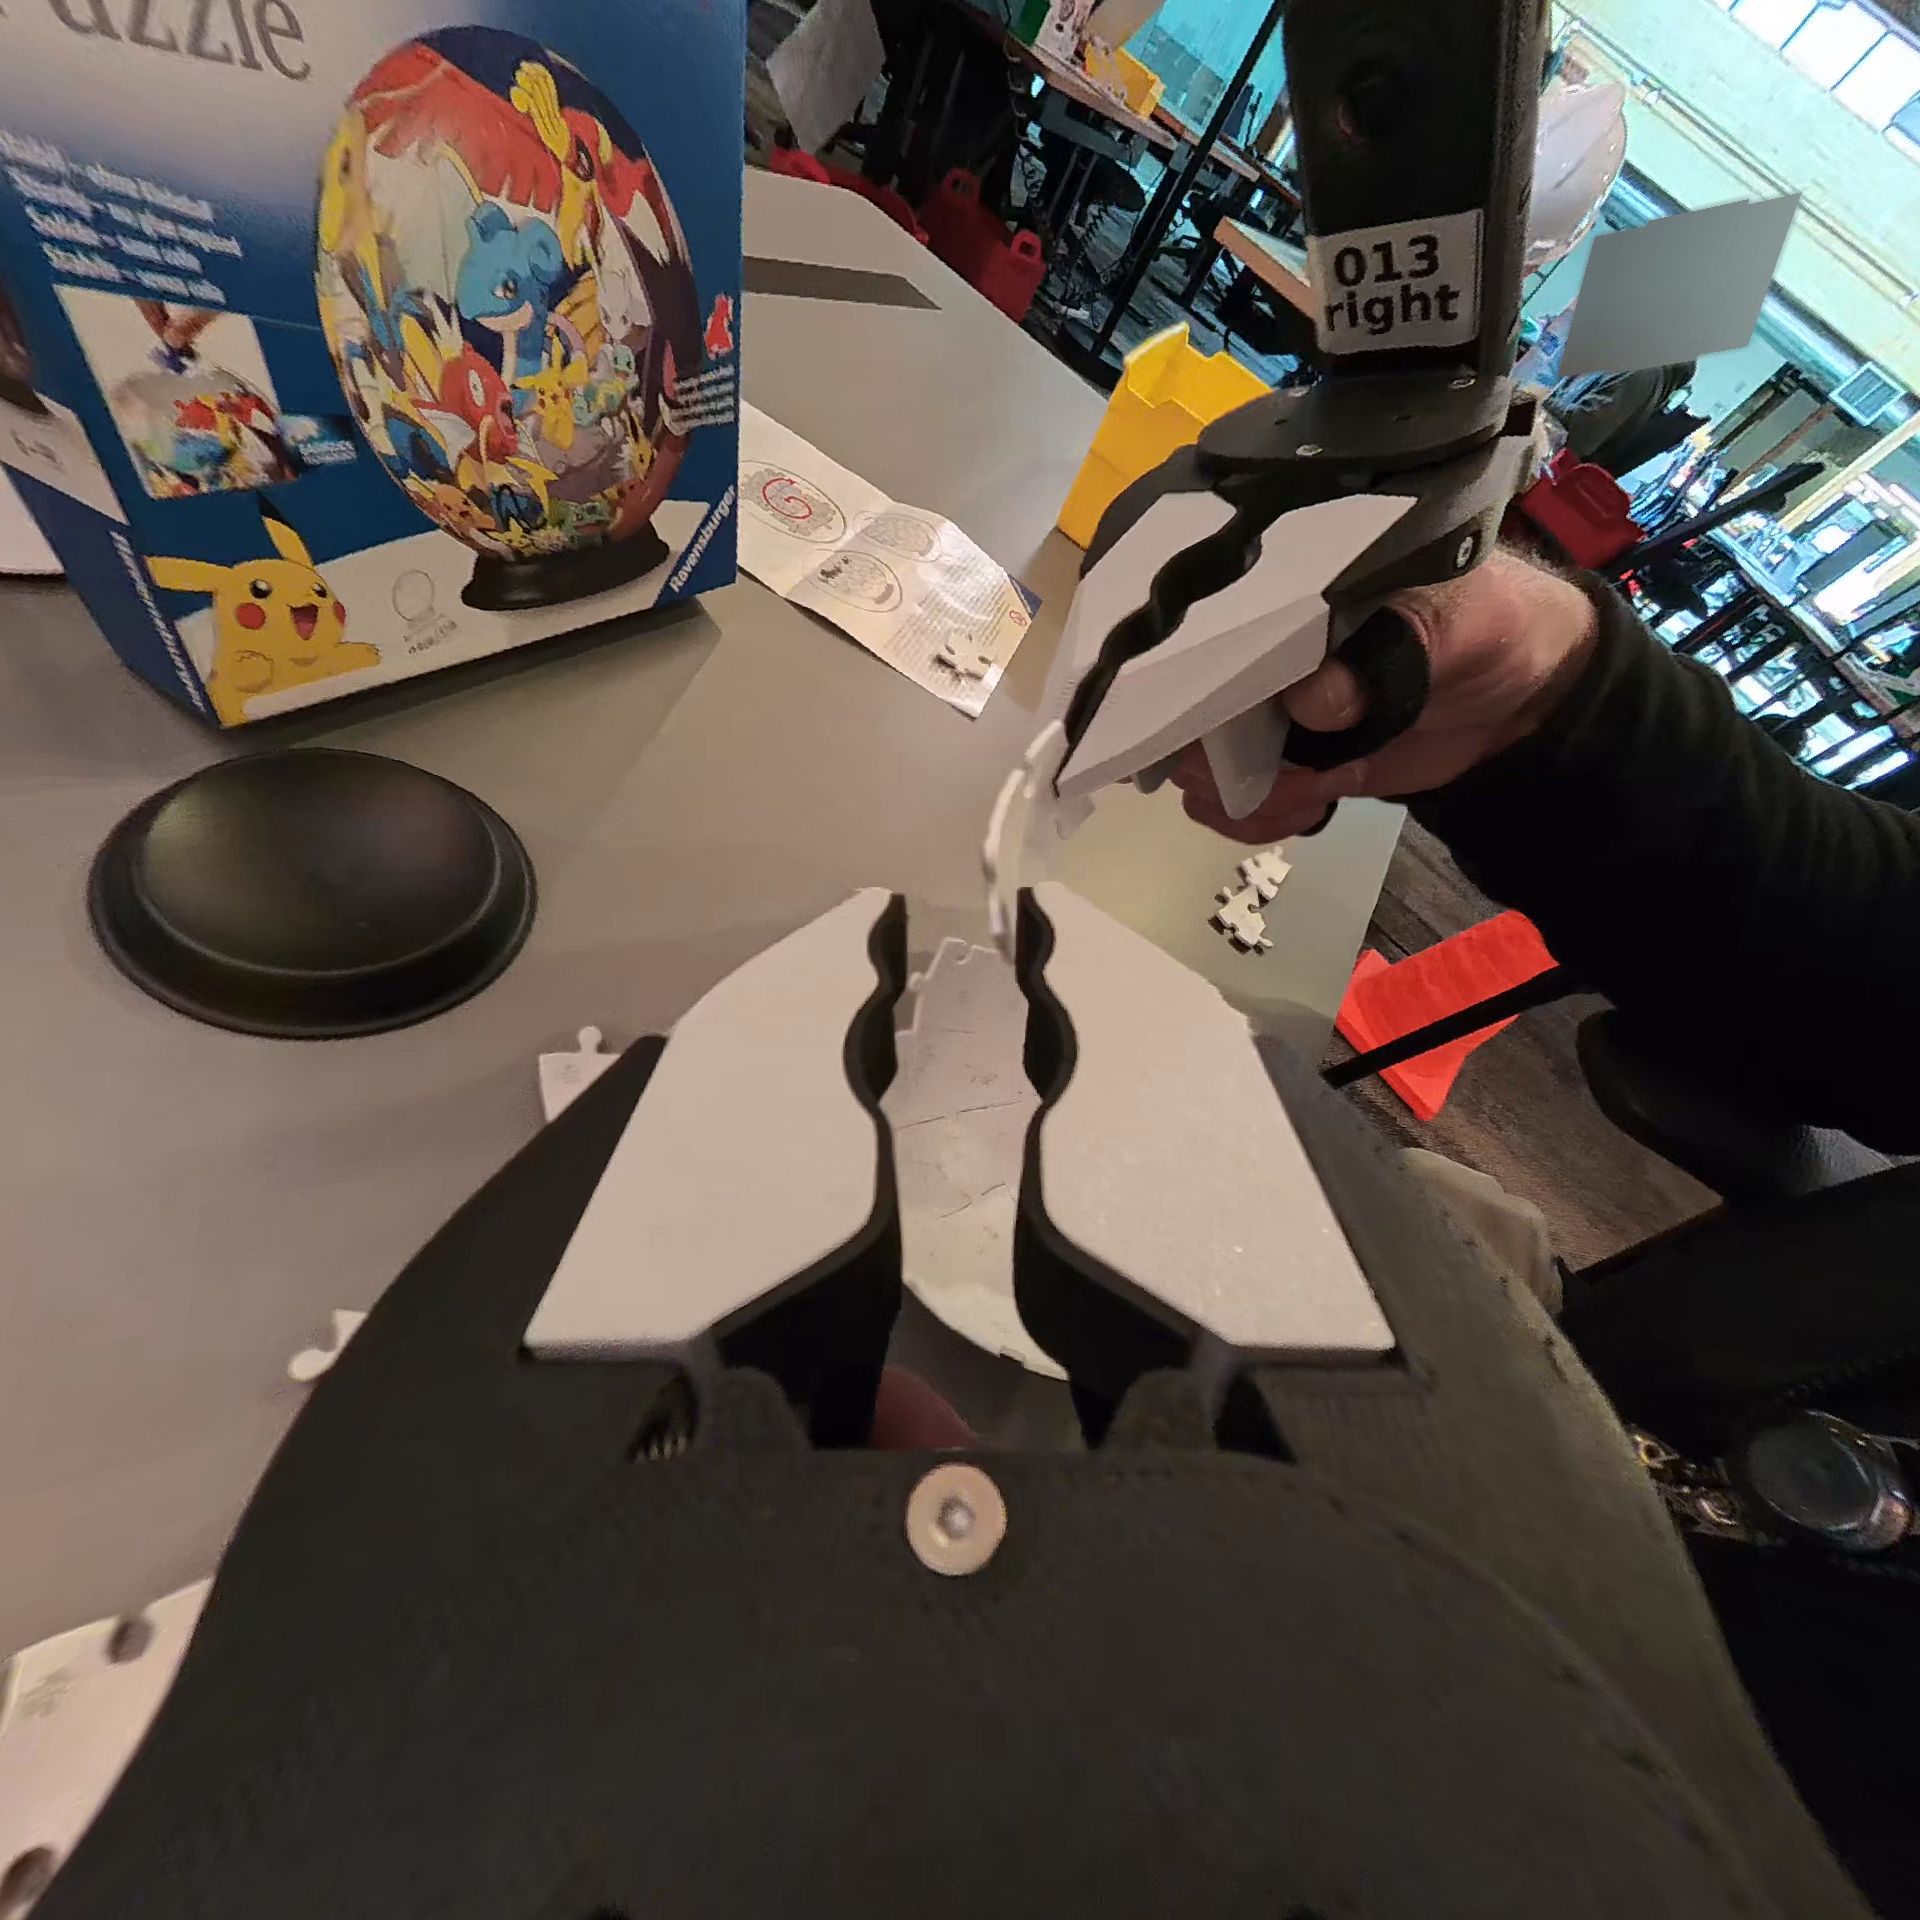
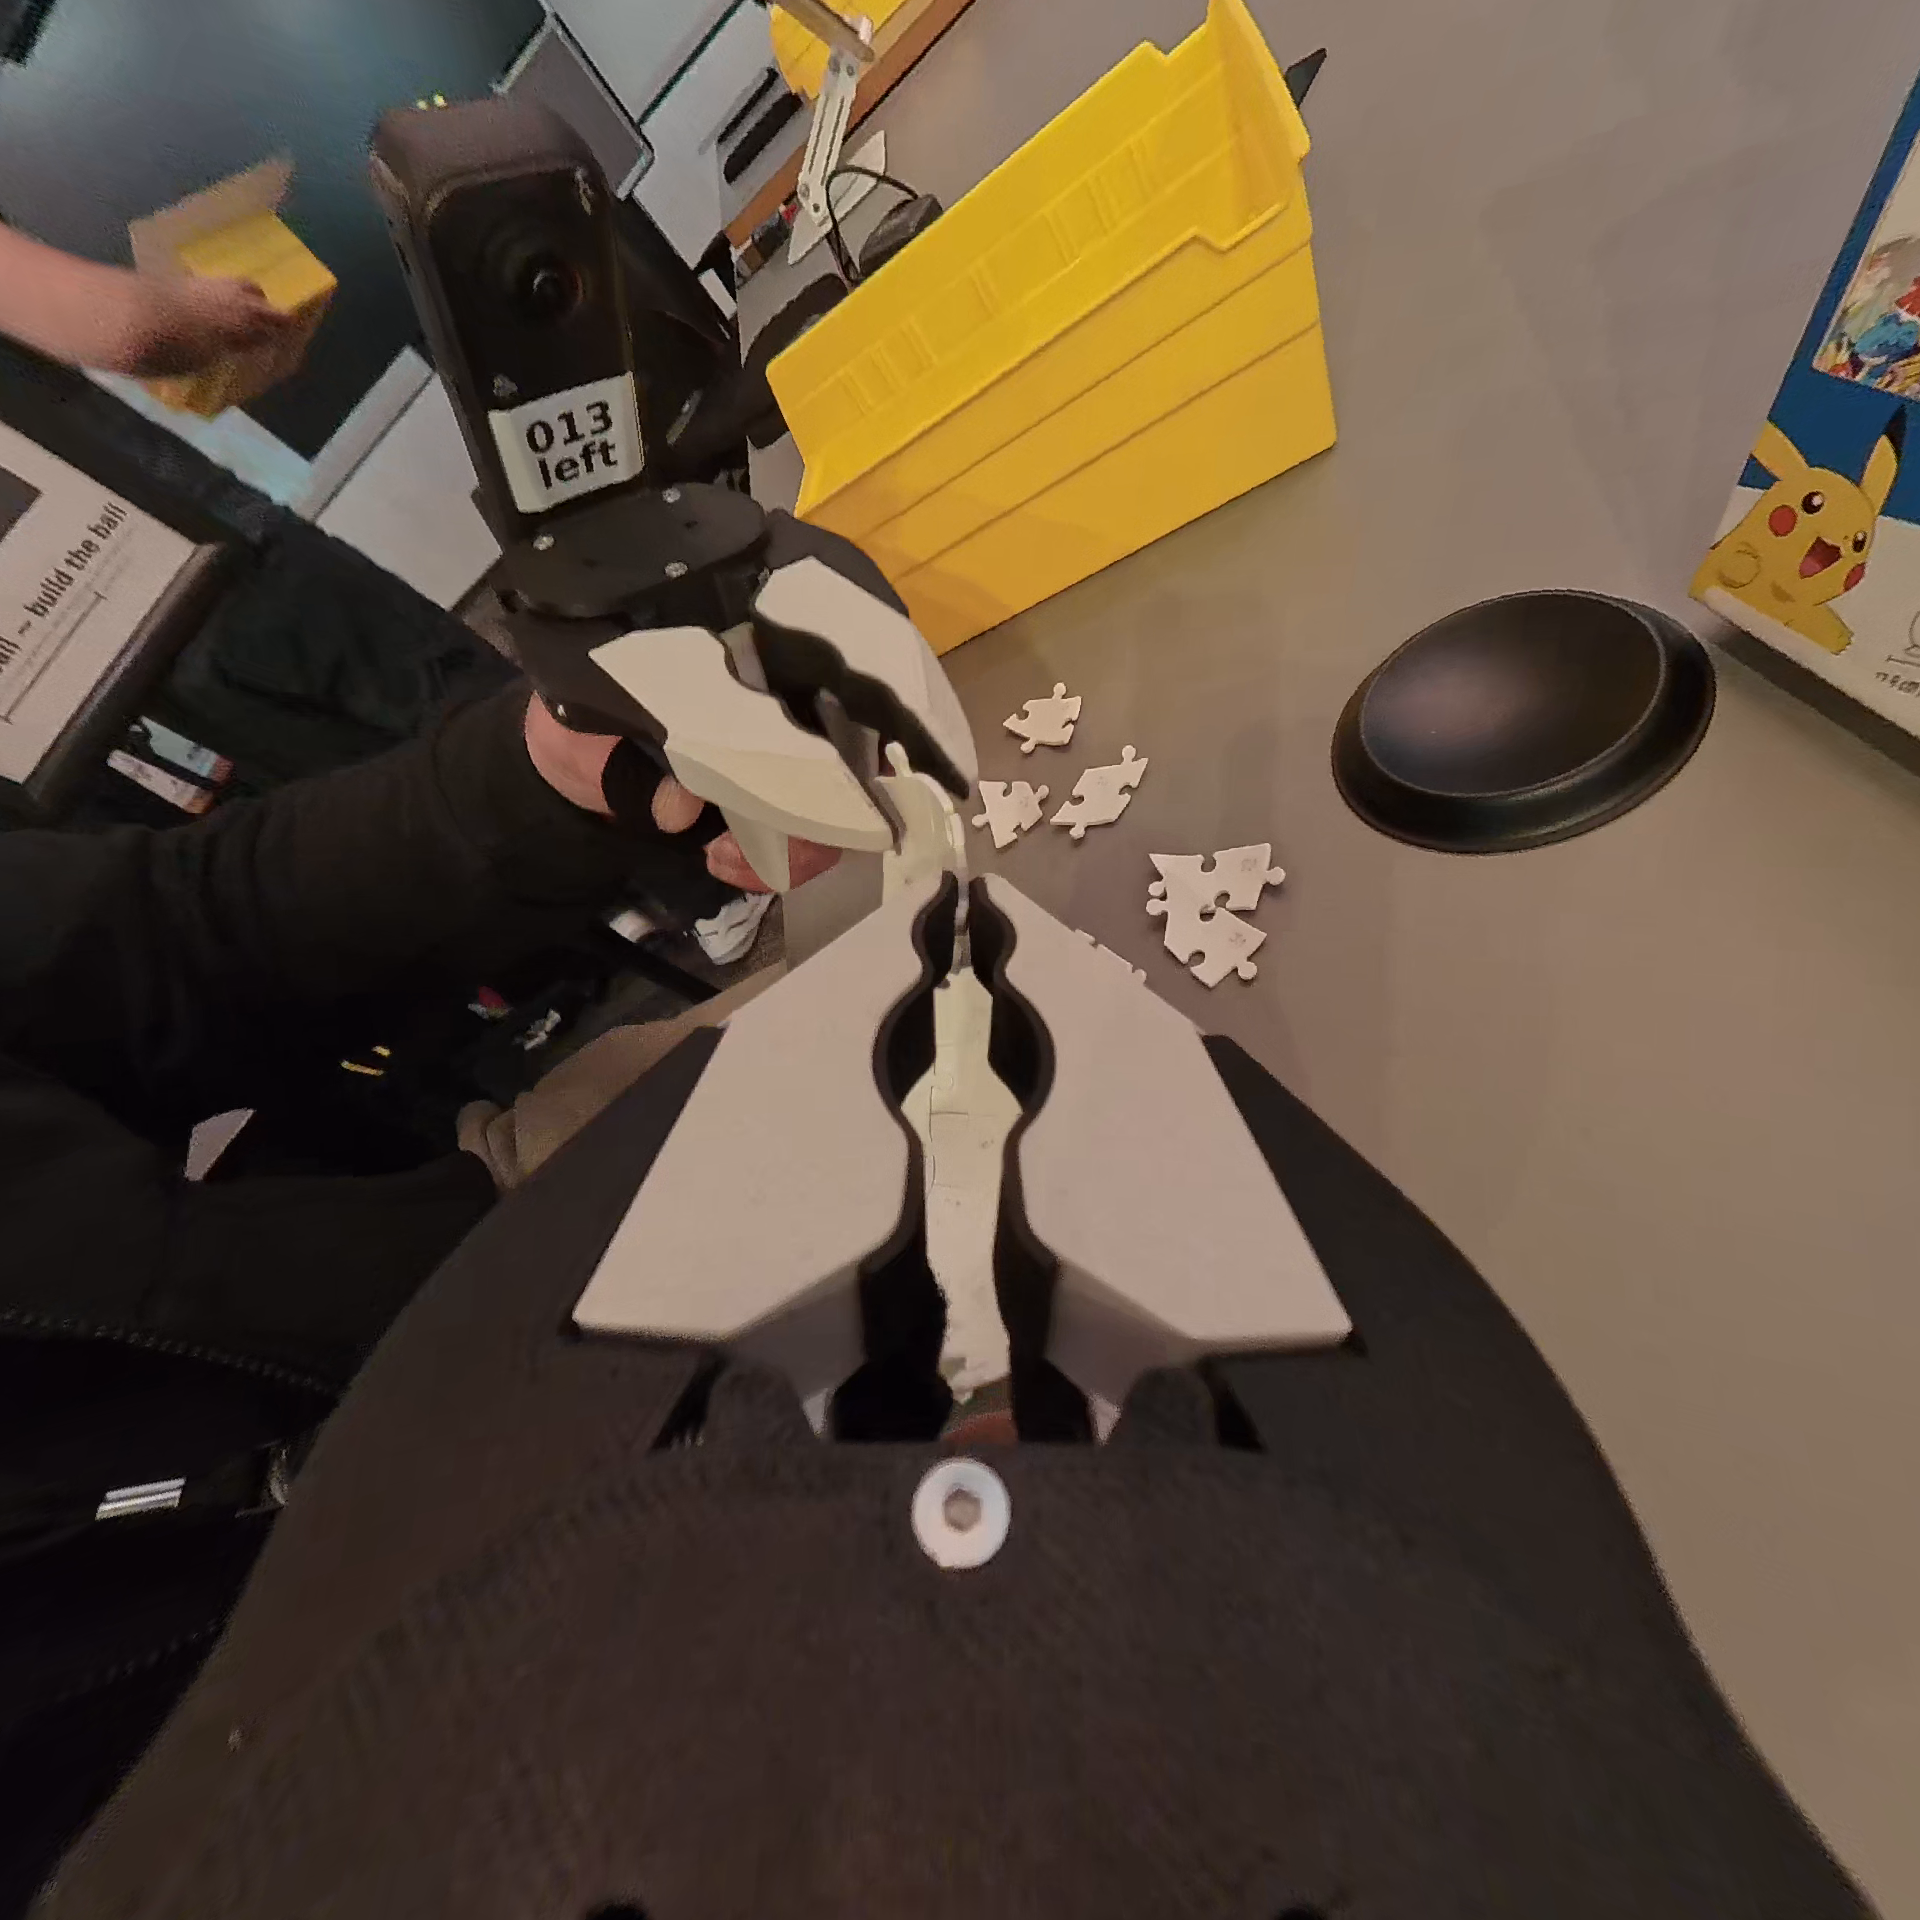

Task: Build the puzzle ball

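My left gripper (image 1: 961, 904) is shut on a curved white section of joined puzzle pieces (image 1: 956, 1101), blank side up, held above the grey table (image 1: 675, 831). My right gripper (image 2: 966, 894) is shut on another curved white strip of pieces (image 2: 966, 1153), seen edge-on. In the left wrist view the right gripper (image 1: 1070, 769) holds its strip (image 1: 1003, 842) down against the left gripper's right fingertip. In the right wrist view the left gripper (image 2: 914, 821) meets my fingertips, and the two white sections touch there. The black ball stand (image 1: 312, 883) sits empty on the table.
The puzzle box (image 1: 416, 343) stands at the back beside a folded leaflet (image 1: 883, 551). A yellow bin (image 2: 1060, 343) sits behind the grippers. Loose white pieces (image 2: 1210, 909) lie near the stand (image 2: 1522, 717). The table edge (image 1: 1382, 894) is close on the right, with an orange object (image 1: 1444, 1008) below. Left and right tips are no more than a few centimetres apart.
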### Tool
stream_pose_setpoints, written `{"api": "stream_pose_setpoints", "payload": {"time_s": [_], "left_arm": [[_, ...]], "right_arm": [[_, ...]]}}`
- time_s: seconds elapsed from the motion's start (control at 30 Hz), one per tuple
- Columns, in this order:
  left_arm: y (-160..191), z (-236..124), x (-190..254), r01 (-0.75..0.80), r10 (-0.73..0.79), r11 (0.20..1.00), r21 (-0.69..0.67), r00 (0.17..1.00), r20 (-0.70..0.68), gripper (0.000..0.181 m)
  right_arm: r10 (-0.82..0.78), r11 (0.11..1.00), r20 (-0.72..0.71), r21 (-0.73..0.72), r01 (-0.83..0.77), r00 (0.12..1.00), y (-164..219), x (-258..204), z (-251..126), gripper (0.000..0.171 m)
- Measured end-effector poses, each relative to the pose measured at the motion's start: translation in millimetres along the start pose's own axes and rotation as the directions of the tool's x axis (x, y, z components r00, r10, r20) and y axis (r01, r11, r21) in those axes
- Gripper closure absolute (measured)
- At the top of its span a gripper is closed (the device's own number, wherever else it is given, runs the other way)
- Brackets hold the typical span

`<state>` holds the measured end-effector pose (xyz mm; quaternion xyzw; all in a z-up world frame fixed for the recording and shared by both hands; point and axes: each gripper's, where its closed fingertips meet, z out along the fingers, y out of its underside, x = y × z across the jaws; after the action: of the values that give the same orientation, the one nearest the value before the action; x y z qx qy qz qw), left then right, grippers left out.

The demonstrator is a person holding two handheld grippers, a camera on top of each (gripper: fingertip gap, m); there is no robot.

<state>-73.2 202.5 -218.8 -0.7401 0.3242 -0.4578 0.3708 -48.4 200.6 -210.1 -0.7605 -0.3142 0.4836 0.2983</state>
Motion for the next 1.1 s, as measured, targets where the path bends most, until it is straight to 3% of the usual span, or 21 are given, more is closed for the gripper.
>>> {"api": "stream_pose_setpoints", "payload": {"time_s": [0.17,0.27,0.43,0.63,0.8,0.93,1.1], "left_arm": [[-9.0,-1.9,4.2,-0.104,0.104,0.994,-0.044,0.995,0.004,0.162],[1.2,5.9,10.6,-0.185,0.184,0.971,-0.153,0.983,-0.020,0.162],[10.3,13.0,16.6,-0.204,0.198,0.960,-0.193,0.979,-0.046,0.175],[-6.2,7.2,14.3,-0.070,0.069,0.997,-0.037,0.997,-0.042,0.179],[-16.7,5.3,19.0,0.042,-0.034,0.996,0.082,0.995,-0.096,0.179],[-14.9,10.5,25.7,0.054,-0.043,0.995,0.088,0.992,-0.119,0.178],[-11.9,10.3,21.2,0.062,-0.054,0.995,0.082,0.993,-0.104,0.165]], "right_arm": [[-0.074,0.990,-0.016,-0.118,0.071,0.997,6.1,-0.7,-4.5,0.171],[-0.112,0.976,0.009,-0.186,0.111,0.994,8.3,-7.1,-3.7,0.171],[-0.161,0.959,0.001,-0.234,0.157,0.987,6.4,-8.3,0.6,0.171],[-0.149,0.984,-0.041,-0.100,0.145,0.988,-15.1,-3.0,-3.9,0.155],[-0.078,0.997,0.054,-0.013,0.078,0.996,-15.8,-12.2,-2.4,0.151],[-0.065,0.996,0.098,0.060,0.059,0.993,-22.3,-17.8,1.6,0.168],[-0.066,0.998,0.095,0.029,0.063,0.993,-19.5,-11.6,-0.5,0.171]]}}
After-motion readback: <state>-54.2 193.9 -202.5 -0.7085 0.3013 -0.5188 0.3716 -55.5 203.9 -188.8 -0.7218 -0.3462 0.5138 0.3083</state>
